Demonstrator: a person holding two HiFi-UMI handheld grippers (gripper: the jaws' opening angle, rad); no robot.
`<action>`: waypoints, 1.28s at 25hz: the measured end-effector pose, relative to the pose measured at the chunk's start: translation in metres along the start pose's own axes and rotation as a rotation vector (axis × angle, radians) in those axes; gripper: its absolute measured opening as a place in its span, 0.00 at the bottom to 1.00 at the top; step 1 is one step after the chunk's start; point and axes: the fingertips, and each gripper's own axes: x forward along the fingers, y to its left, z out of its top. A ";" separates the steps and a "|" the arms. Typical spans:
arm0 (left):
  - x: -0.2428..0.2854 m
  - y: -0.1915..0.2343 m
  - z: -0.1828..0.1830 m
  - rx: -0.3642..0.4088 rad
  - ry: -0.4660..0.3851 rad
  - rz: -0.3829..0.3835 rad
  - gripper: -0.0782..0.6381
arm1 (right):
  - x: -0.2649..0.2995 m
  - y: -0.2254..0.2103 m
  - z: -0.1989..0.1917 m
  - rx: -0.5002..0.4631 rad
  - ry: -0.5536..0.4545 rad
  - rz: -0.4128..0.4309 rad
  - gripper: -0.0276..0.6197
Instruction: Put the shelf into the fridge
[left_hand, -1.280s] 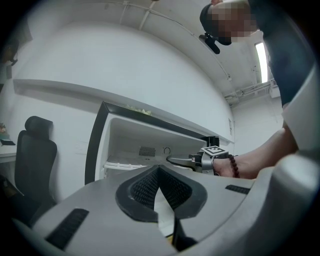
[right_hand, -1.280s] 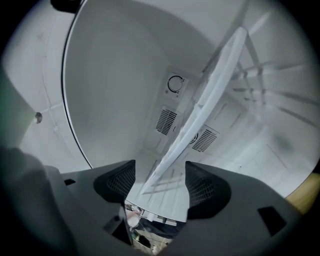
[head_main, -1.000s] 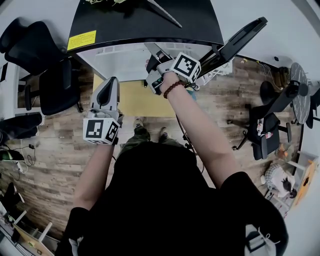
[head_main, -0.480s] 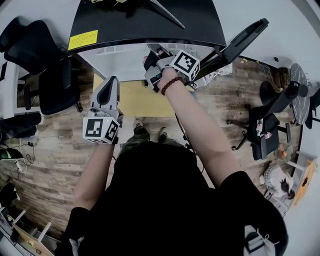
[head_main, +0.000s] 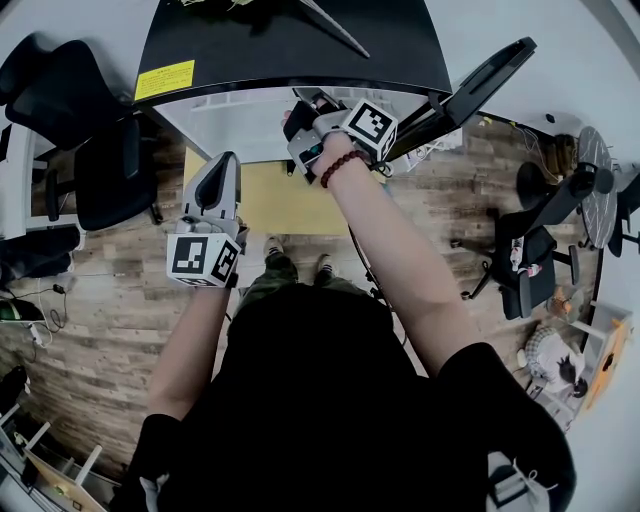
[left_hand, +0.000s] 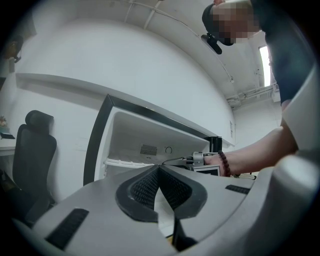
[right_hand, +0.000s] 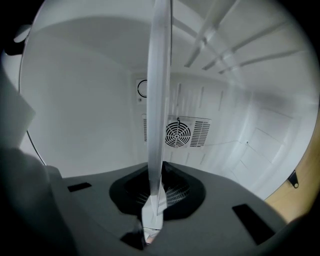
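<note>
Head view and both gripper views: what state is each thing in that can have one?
fridge door: swung open.
shelf: clamped at its edge, reaching into the fridge; whether it is seated cannot be told.
right gripper: jaws have just been closing, now shut on the shelf.
left gripper: jaws together, nothing between them, outside the fridge.

Black office chair at upper left, on wood-plank floor. Yellow mat at upper centre. Another dark chair at right.
</note>
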 end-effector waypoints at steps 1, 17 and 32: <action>0.000 0.000 0.000 -0.001 0.000 0.000 0.13 | 0.000 0.000 0.000 0.004 -0.001 0.002 0.11; -0.003 0.001 0.004 0.003 -0.007 0.008 0.13 | -0.004 -0.001 0.000 0.046 -0.043 0.006 0.10; -0.002 -0.011 0.011 0.017 -0.021 -0.006 0.13 | -0.018 0.000 -0.007 0.043 -0.058 -0.007 0.10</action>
